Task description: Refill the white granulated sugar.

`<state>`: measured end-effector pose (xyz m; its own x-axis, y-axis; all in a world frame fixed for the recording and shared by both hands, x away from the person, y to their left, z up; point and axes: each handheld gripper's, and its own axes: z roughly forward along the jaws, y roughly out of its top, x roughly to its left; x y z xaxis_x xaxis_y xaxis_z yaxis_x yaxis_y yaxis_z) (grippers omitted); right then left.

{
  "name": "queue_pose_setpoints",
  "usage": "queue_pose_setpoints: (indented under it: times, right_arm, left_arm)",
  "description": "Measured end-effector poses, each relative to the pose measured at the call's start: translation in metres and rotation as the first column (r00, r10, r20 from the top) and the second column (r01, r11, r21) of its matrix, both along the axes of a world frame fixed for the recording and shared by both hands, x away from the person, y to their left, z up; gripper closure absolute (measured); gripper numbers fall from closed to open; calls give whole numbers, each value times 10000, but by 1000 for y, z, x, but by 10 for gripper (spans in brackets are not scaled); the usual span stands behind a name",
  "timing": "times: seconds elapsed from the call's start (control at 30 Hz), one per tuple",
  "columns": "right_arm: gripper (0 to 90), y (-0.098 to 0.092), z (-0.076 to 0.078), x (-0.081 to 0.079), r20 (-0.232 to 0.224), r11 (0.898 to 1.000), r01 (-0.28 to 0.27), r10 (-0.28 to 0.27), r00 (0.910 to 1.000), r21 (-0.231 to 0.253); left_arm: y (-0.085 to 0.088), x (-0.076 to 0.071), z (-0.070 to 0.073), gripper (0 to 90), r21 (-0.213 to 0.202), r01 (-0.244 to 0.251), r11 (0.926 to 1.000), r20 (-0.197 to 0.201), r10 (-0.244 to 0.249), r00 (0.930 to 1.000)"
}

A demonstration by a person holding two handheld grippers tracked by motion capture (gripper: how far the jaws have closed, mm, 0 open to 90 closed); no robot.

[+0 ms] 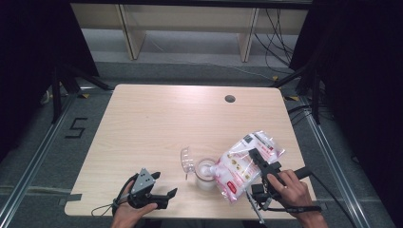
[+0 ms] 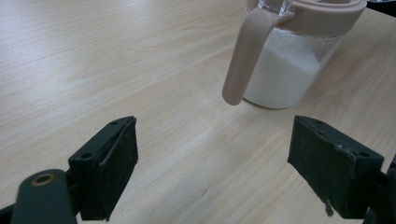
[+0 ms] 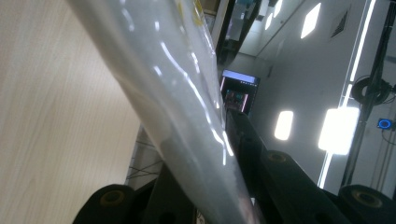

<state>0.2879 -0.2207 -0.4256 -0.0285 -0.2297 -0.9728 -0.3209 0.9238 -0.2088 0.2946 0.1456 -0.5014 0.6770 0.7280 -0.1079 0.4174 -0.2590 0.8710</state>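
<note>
A person at a light wooden table [image 1: 157,118] tips one printed plastic bag [image 1: 244,164] of white granules toward the mouth of one clear jar [image 1: 206,175], with the pour judged to be under way and the jar already holding a good bed of white [image 2: 280,74]. The right gripper [image 1: 259,159] has its jaws pinched narrow on the bag, which slants down to the left so that its lower end hangs at the jar's rim; in the right gripper view the glossy film [image 3: 187,112] runs straight between the two black jaws. The left gripper [image 1: 159,192] waits near the table's front edge, left of the jar and apart from it, its jaws spread wide with nothing between them; the left gripper view looks past both pads [image 2: 116,154] at the jar's beige handle [image 2: 243,56] and collar. One clear lid [image 1: 187,159] lies just beside the jar on its left. The count stands at one bag, one jar, one lid and two grippers. The next move, by the look of things, calls for keeping the bag's opening over the jar's mouth and easing the tilt before the level nears the collar, then setting the bag down; the idle left gripper is well placed to steady the jar by its handle or fetch the lid.
</note>
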Motion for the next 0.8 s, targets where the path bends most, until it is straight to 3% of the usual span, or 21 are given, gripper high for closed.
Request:
queue_pose_setpoints:
  times: [0.07,0.1,0.13,0.17,0.27,0.4,0.47,0.5,0.53,0.63,0.73,0.77,0.8]
  right_arm:
    - [817,-2,-2,2,-42,9997,-130,131,9999,224]
    - [817,-3,-2,2,-299,9996,135,-127,9995,255]
    - [818,-4,-2,5,-144,9992,-328,332,9993,227]
    - [818,-6,-3,7,-518,9994,-132,148,9985,312]
    - [823,-12,-7,12,-923,9984,-153,202,9955,541]
    - [831,-20,-17,22,-2037,9890,22,283,9786,1482]
    - [836,-23,-19,26,-2308,9866,-72,452,9719,1628]
    - [841,-25,-24,26,-2736,9744,283,347,9612,2231]
    - [846,-27,-26,28,-2997,9673,365,418,9531,2508]
    - [851,-30,-27,33,-3599,9509,366,805,9295,3072]
    - [853,-32,-30,34,-4030,9247,748,891,9109,3733]
    - [855,-33,-27,36,-3934,9334,406,1106,9127,3566]
    - [856,-34,-30,35,-4141,9156,669,1133,9032,3964]
  left_arm:
    - [0,0,0,152,50,9,10000,-21,-9,10000]
    - [0,0,0,152,46,8,10000,-20,-8,10000]
    - [0,0,0,152,6,15,10000,-4,-15,10000]
    - [0,0,0,153,9,22,10000,-16,-22,10000]
    - [0,0,0,152,55,-1,10000,-25,1,10000]
    - [0,0,0,152,48,25,10000,-25,-25,10000]
    - [0,0,0,153,47,8,10000,-26,-8,10000]
    - [0,0,0,152,44,6,10000,-25,-6,10000]
    - [0,0,0,153,6,26,10000,-10,-26,10000]
    - [0,0,0,153,19,22,10000,8,-22,10000]
    - [0,0,0,153,13,27,10000,-8,-27,10000]
    - [0,0,0,153,50,16,10000,-19,-16,10000]
    - [0,0,0,153,50,21,10000,-16,-21,10000]
